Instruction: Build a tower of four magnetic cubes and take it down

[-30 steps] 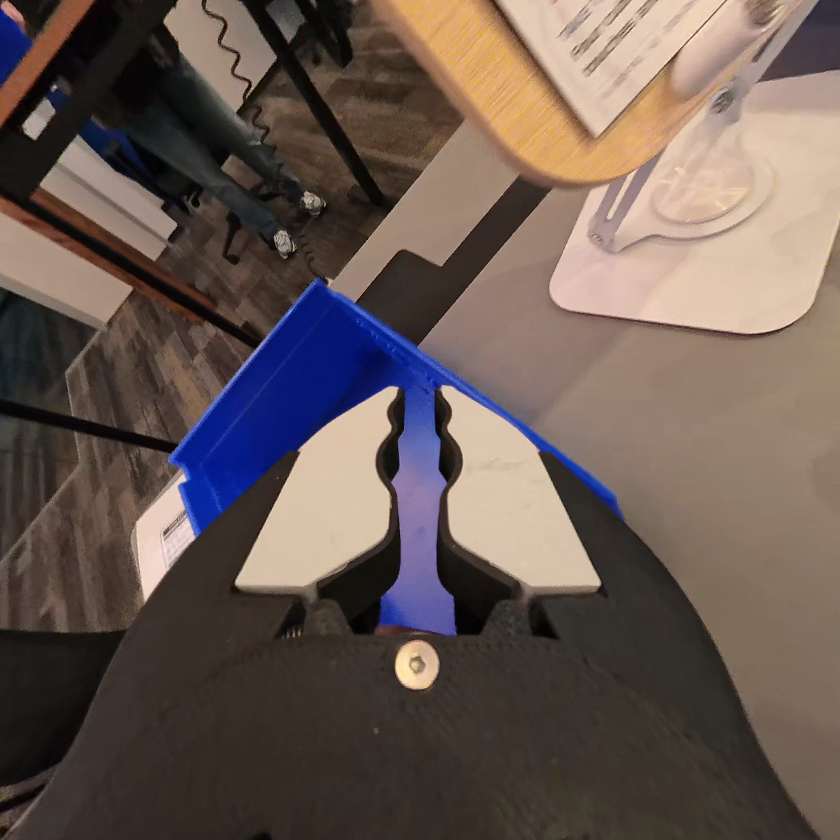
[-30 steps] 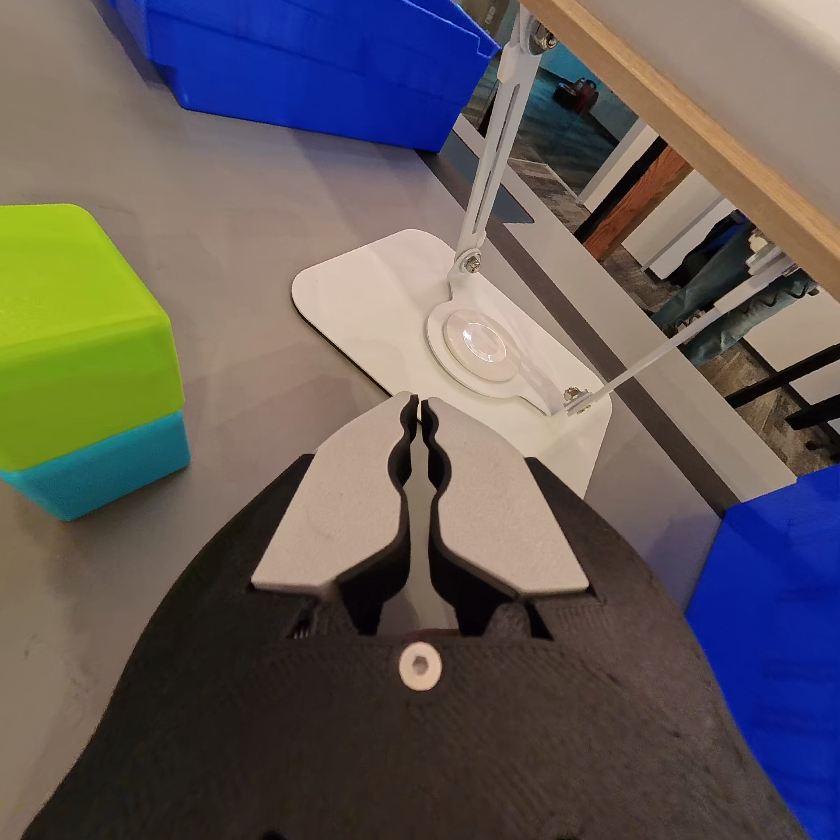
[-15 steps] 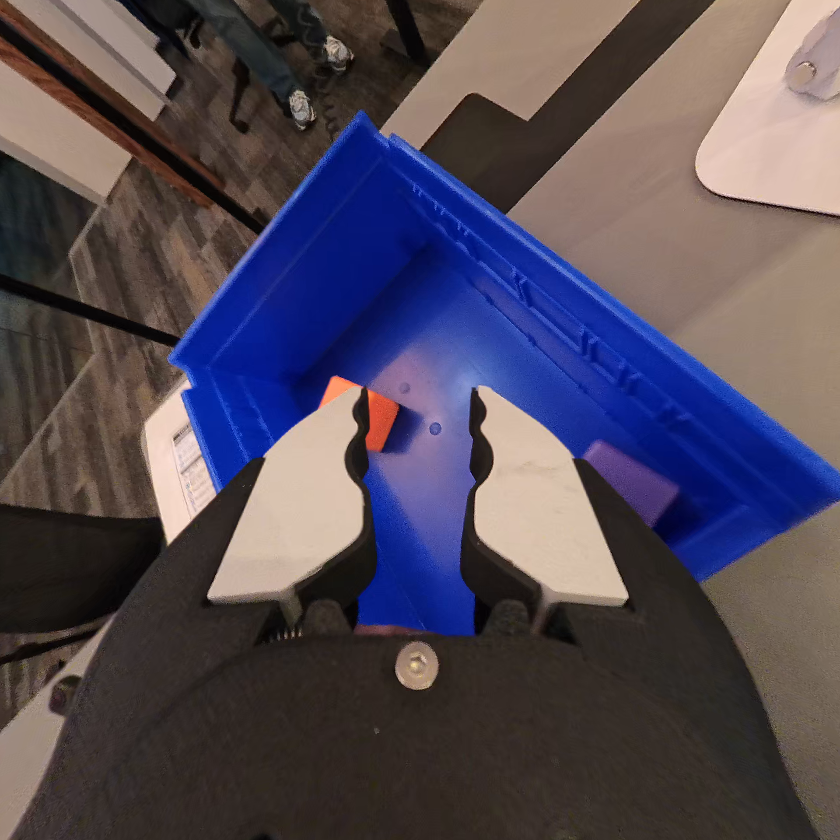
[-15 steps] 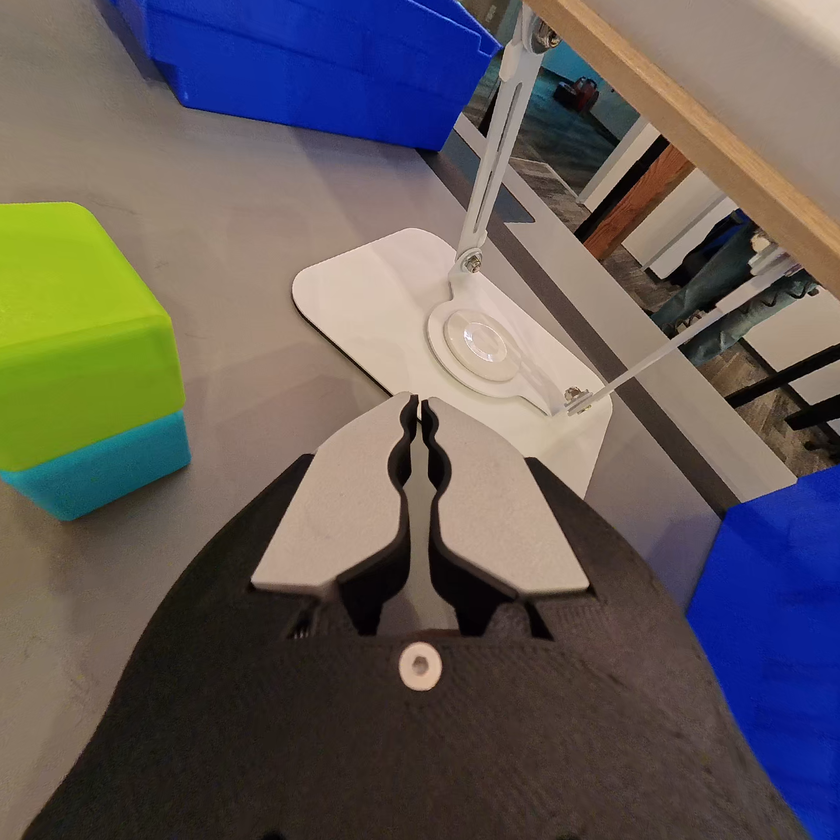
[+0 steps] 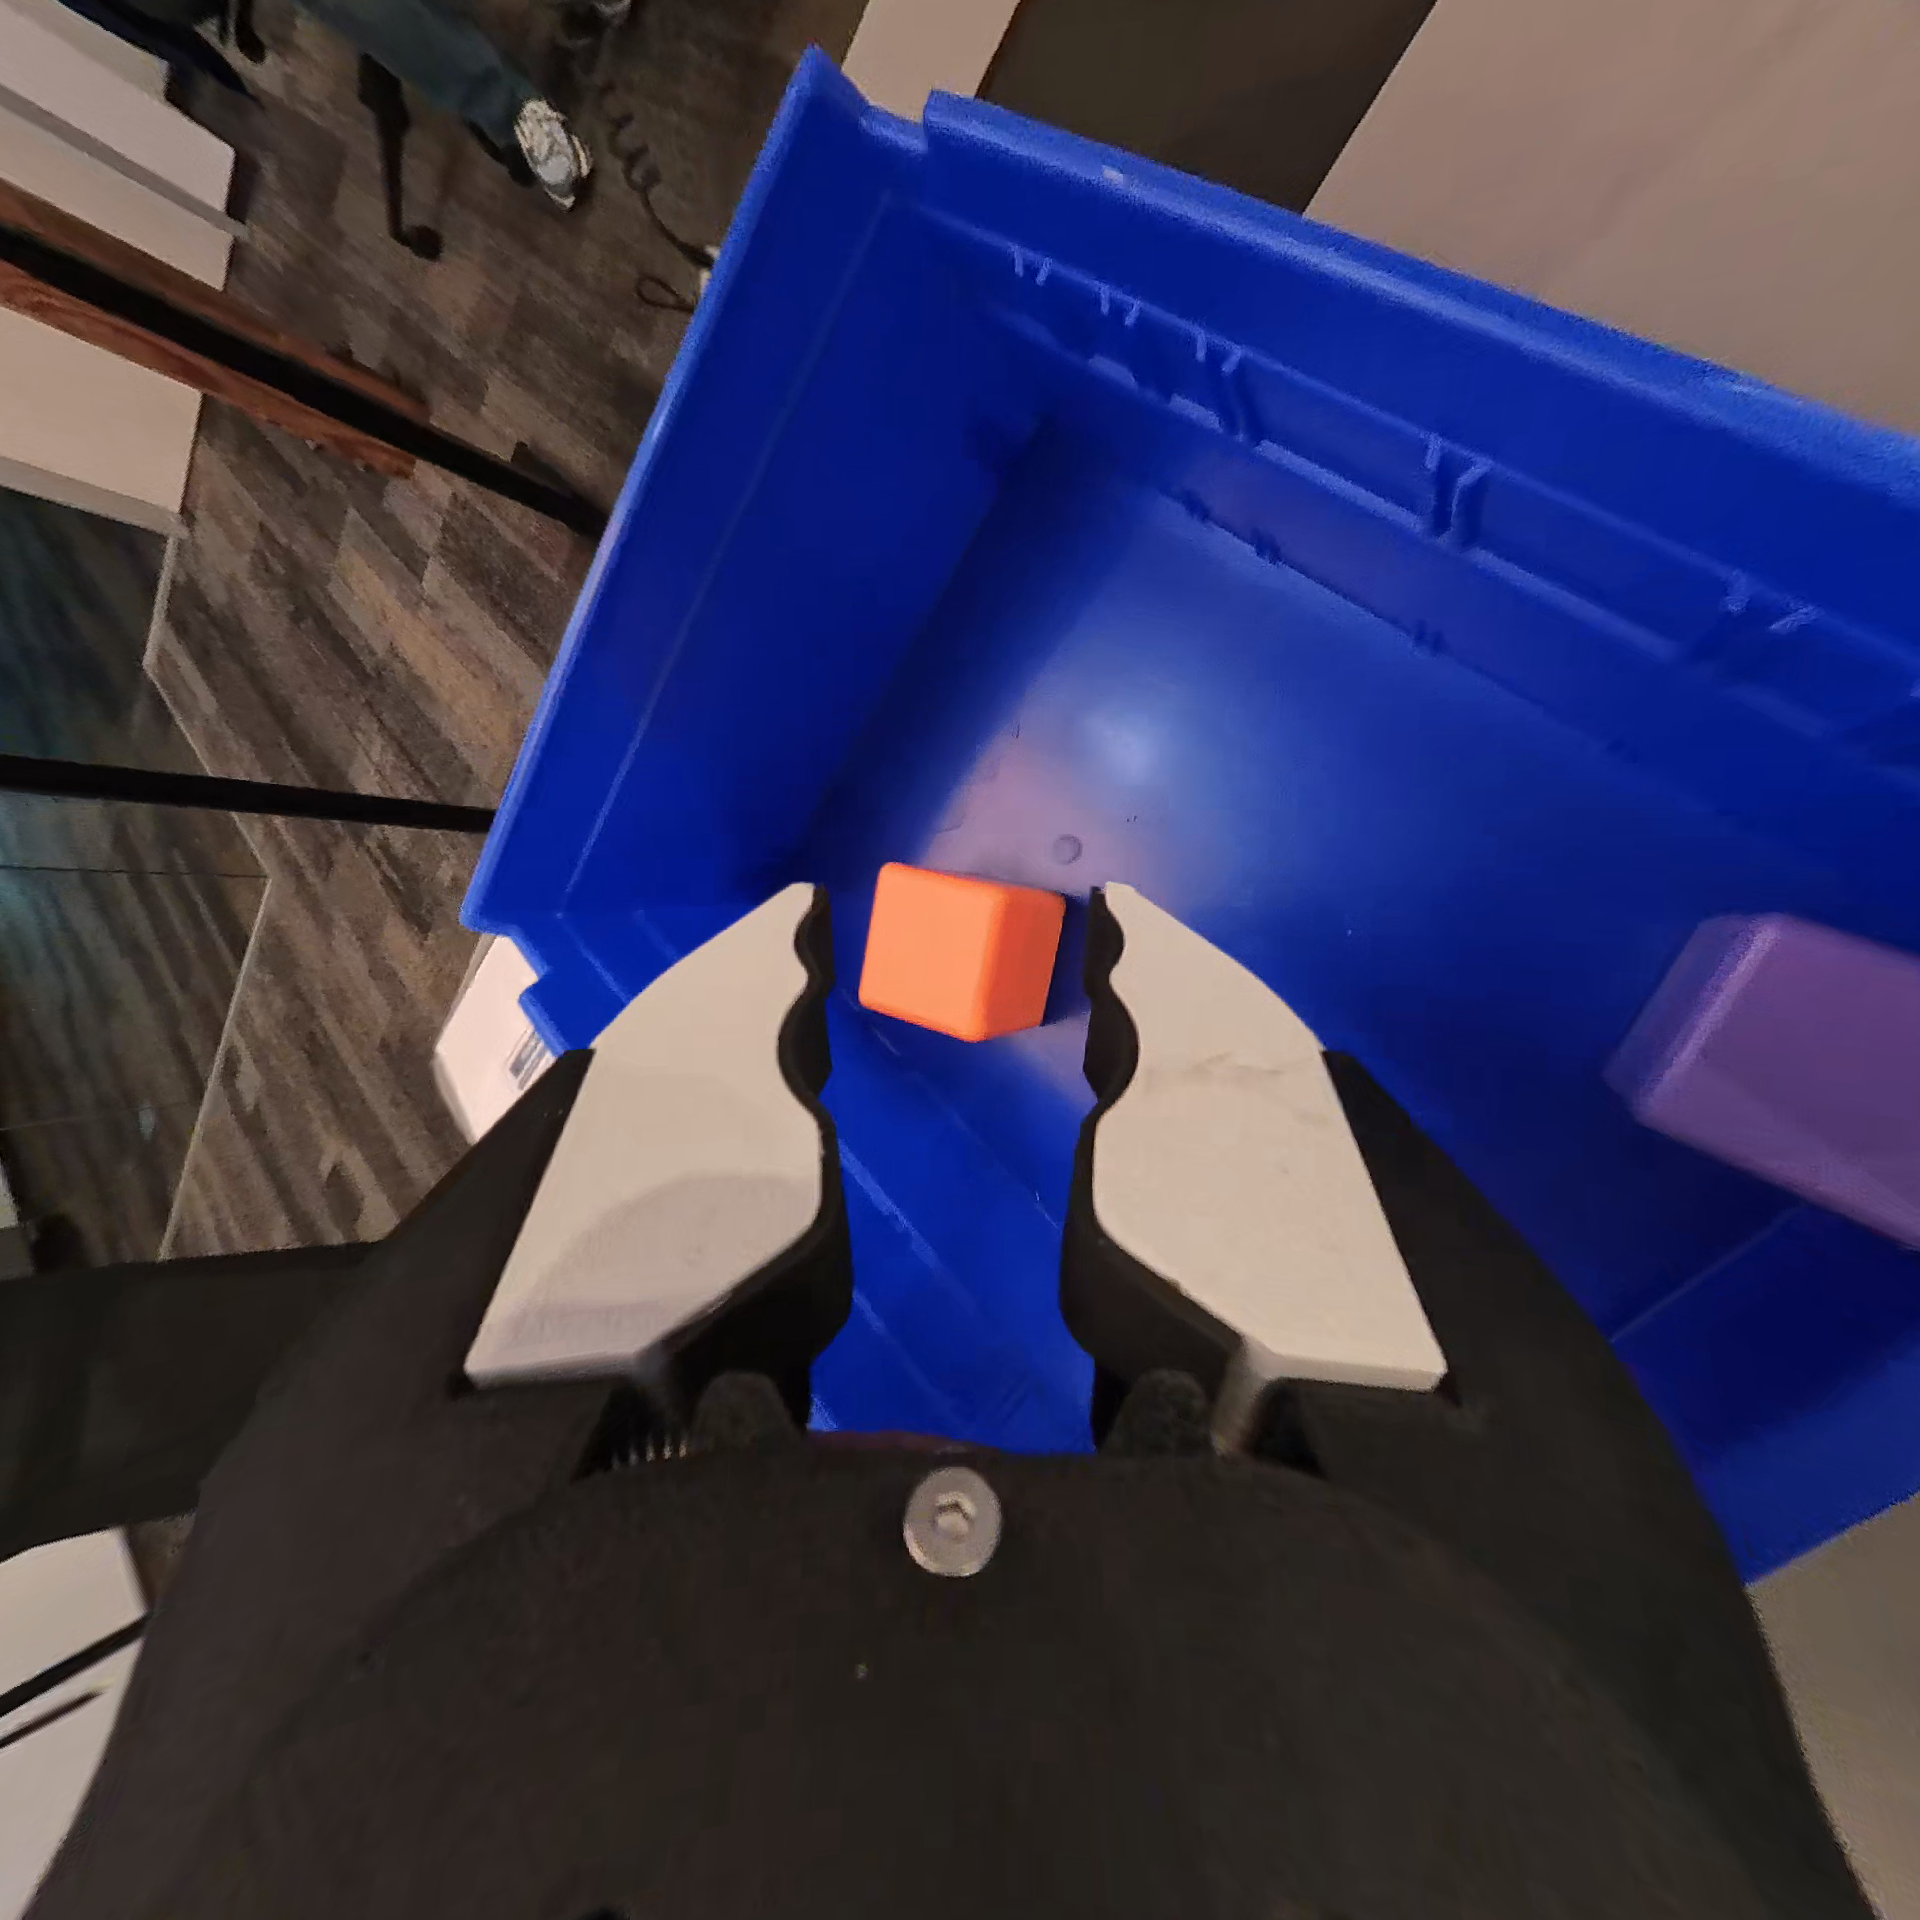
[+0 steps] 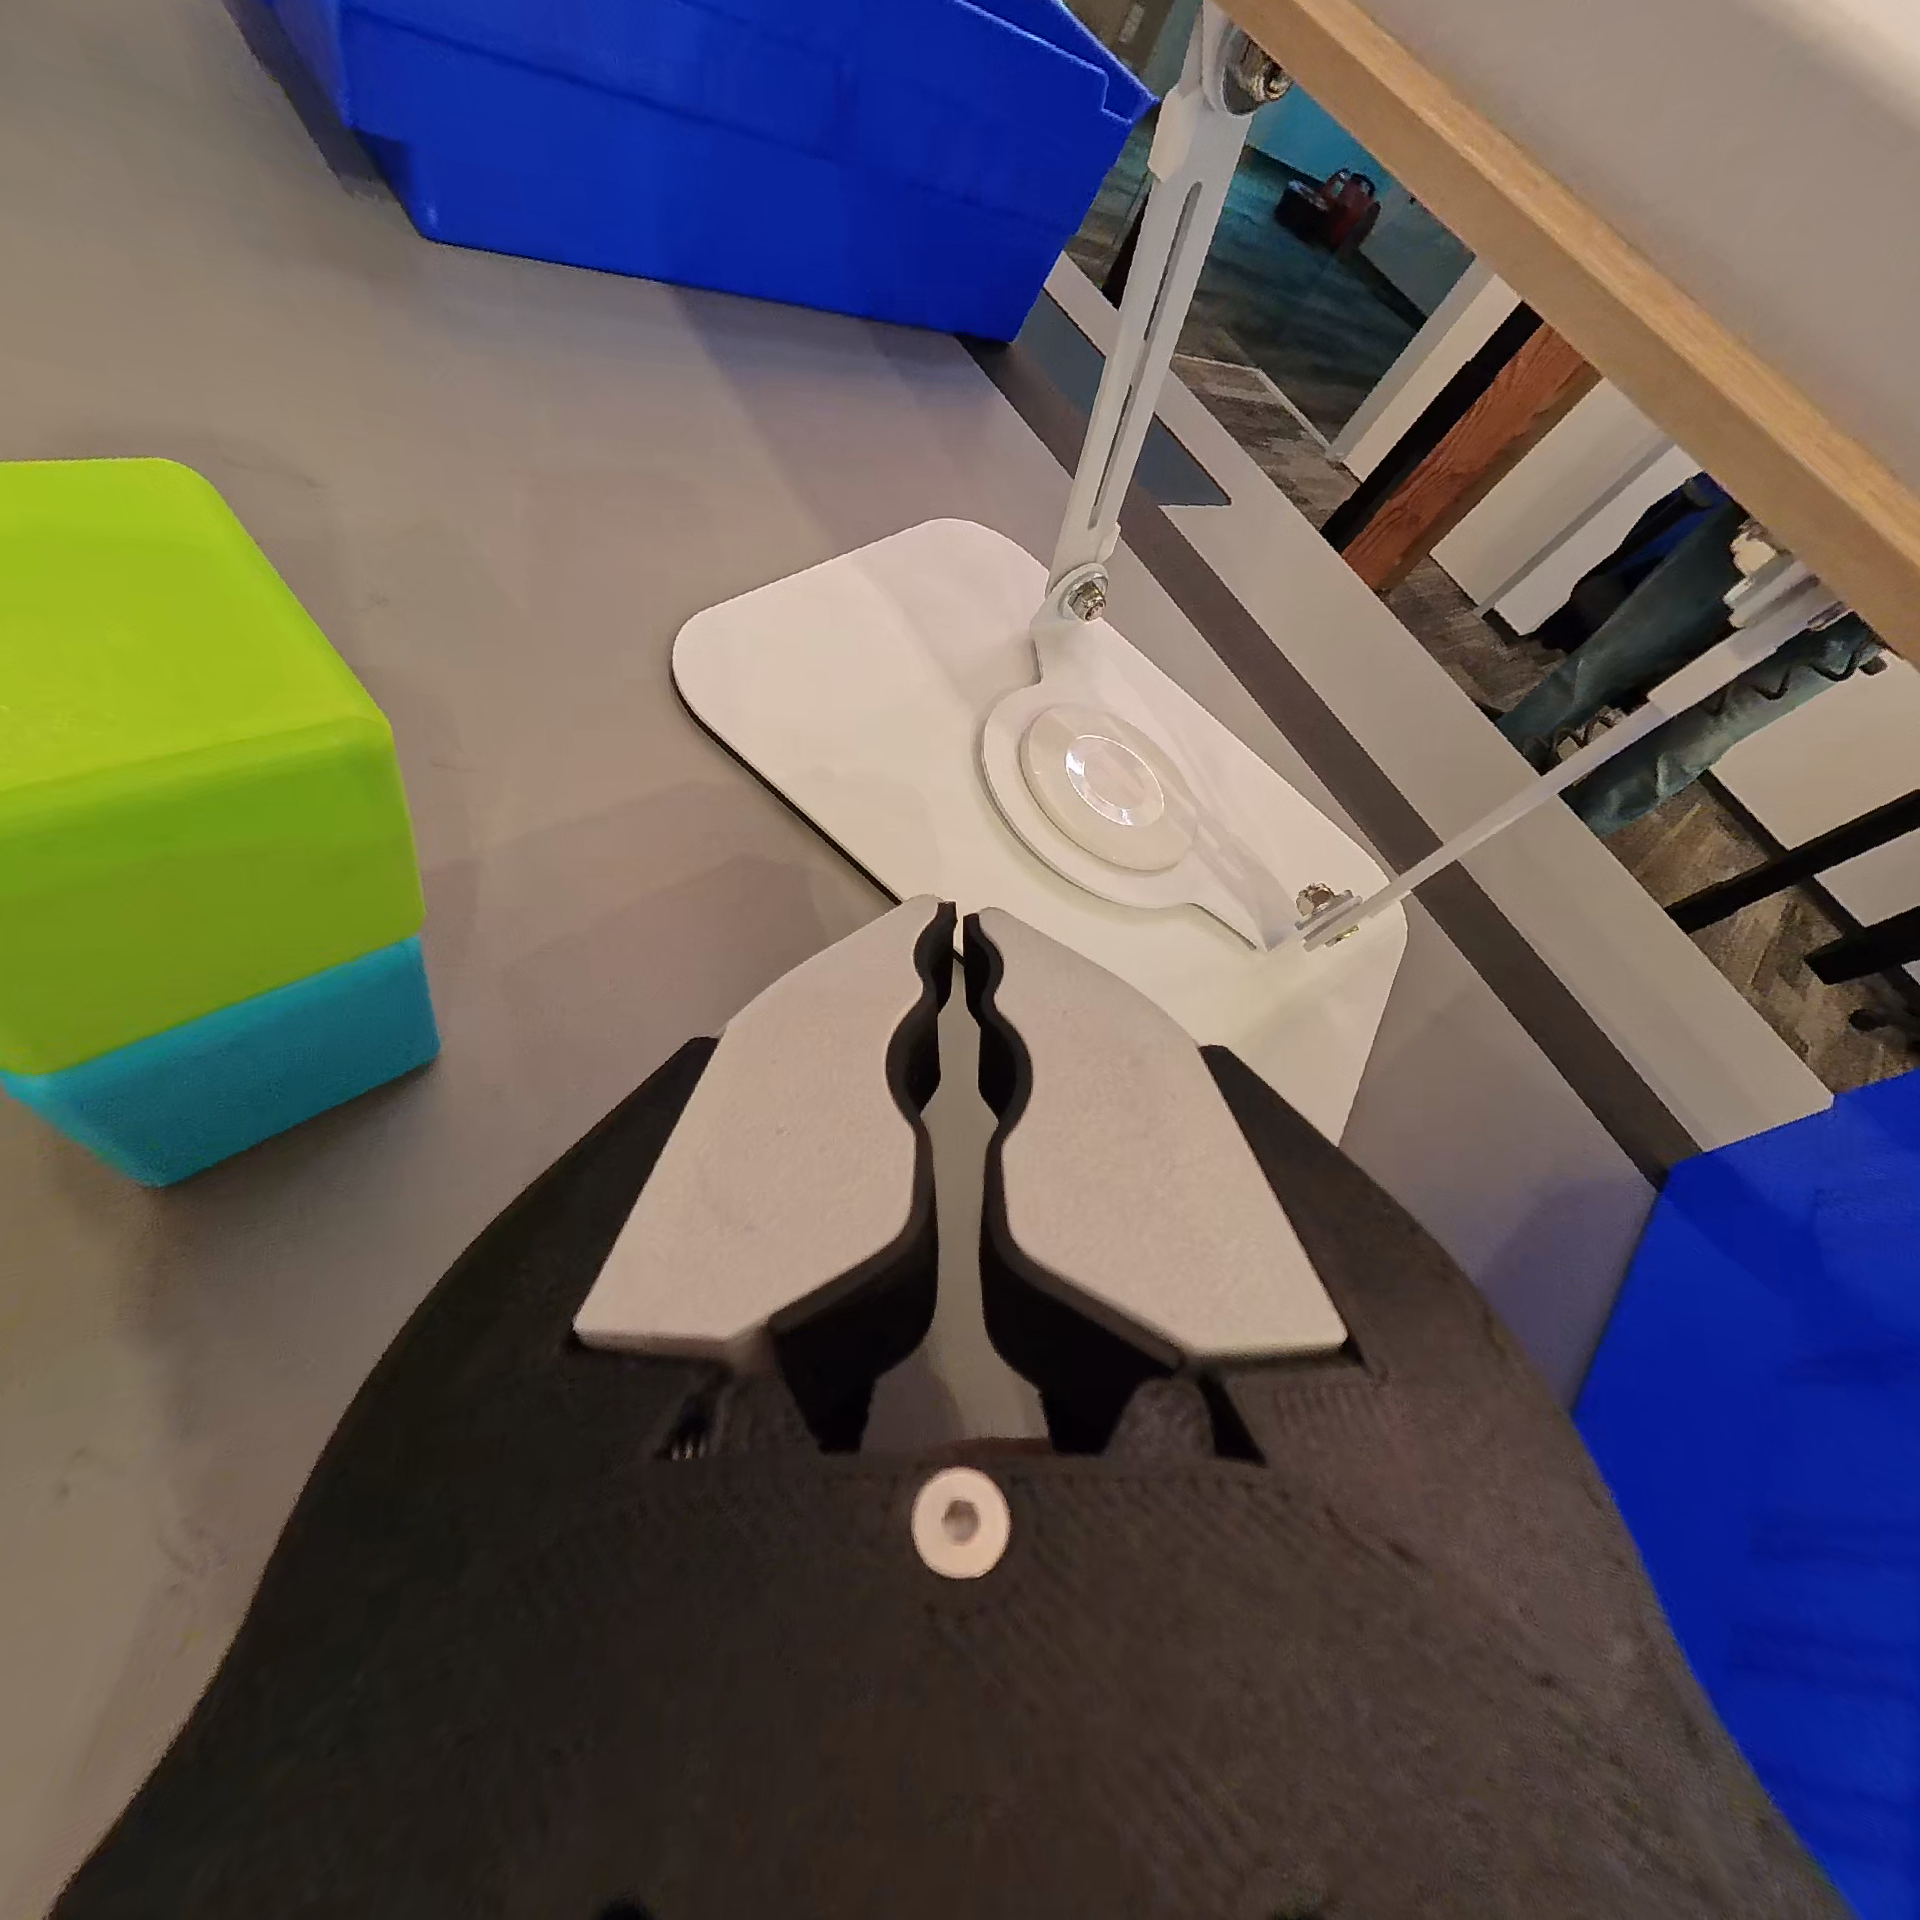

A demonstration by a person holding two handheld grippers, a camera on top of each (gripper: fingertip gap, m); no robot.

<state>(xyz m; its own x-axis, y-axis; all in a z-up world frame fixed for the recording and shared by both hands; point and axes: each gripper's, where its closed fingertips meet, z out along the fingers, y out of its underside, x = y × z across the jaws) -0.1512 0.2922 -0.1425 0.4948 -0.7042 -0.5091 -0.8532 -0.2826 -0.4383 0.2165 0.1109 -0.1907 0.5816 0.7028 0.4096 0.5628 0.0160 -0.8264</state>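
In the left wrist view an orange cube (image 5: 961, 964) lies on the floor of a blue bin (image 5: 1299, 665). A purple cube (image 5: 1787, 1060) lies in the same bin at the right. My left gripper (image 5: 956, 904) is open above the bin, its fingertips on either side of the orange cube, not touching it. In the right wrist view a green cube (image 6: 166, 748) sits stacked on a teal cube (image 6: 239, 1070) on the grey table at the left. My right gripper (image 6: 958, 914) is shut and empty, to the right of the stack.
A white stand base (image 6: 1039, 748) with thin arms stands on the table ahead of the right gripper. A blue bin (image 6: 727, 135) sits at the back, another blue bin (image 6: 1787, 1403) at the right. The table edge and floor (image 5: 260, 623) lie left of the left bin. Tip to tip, the grippers are about 40 centimeters apart.
My left gripper opened wider and moved down into the bin, so the orange cube now lies between its fingertips. The right gripper and the stack have not moved.
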